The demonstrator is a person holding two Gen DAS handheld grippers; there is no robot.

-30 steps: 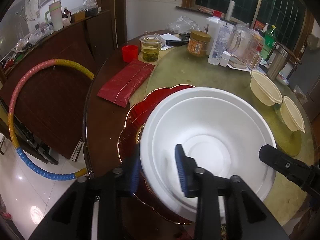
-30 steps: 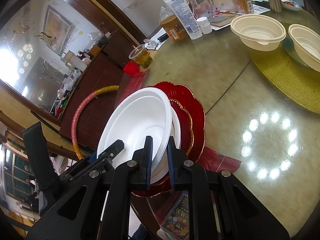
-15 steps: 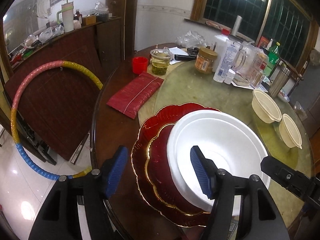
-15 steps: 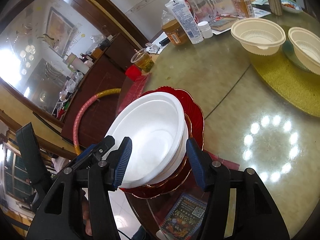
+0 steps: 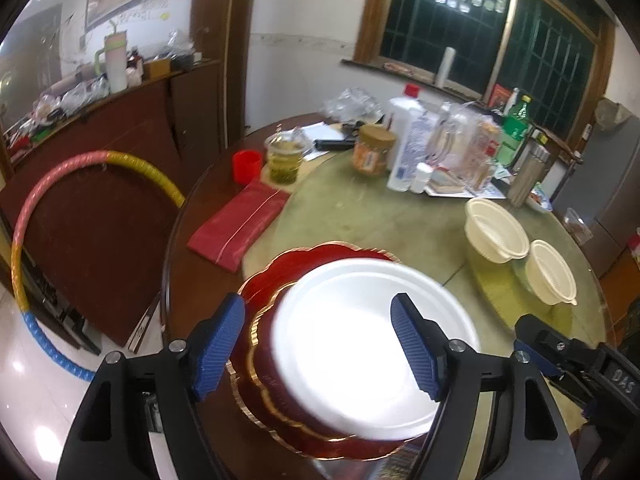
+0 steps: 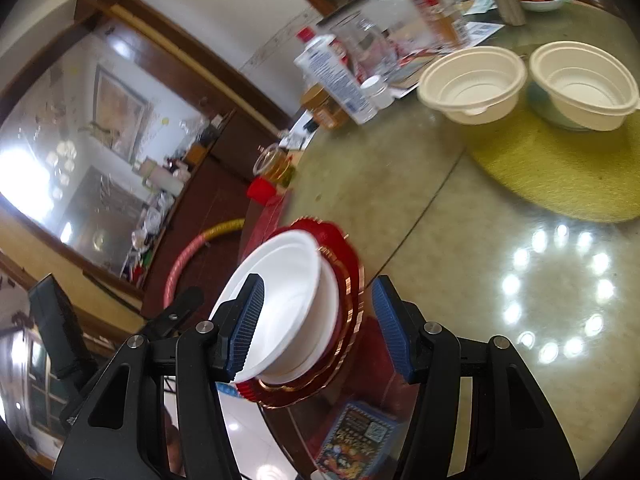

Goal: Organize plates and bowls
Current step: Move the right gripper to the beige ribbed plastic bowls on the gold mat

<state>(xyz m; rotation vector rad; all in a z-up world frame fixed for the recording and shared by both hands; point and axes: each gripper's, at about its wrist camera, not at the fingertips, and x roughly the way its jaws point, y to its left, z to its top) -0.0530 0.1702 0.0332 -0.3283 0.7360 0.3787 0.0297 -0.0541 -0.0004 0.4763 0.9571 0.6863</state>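
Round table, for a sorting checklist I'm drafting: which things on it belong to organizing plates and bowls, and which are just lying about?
Belongs to the job:
- white bowl, stacked on the plates
- red gold-rimmed plates under it
- two cream bowls at the far side

Just lying about:
- red packet
- red cup
- cup of tea
- jar
- white bottle
- green bottle

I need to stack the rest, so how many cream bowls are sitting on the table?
2. One cream bowl sits by the edge of the yellow mat; the other cream bowl sits beside it on the mat. More may be hidden behind the bottles.
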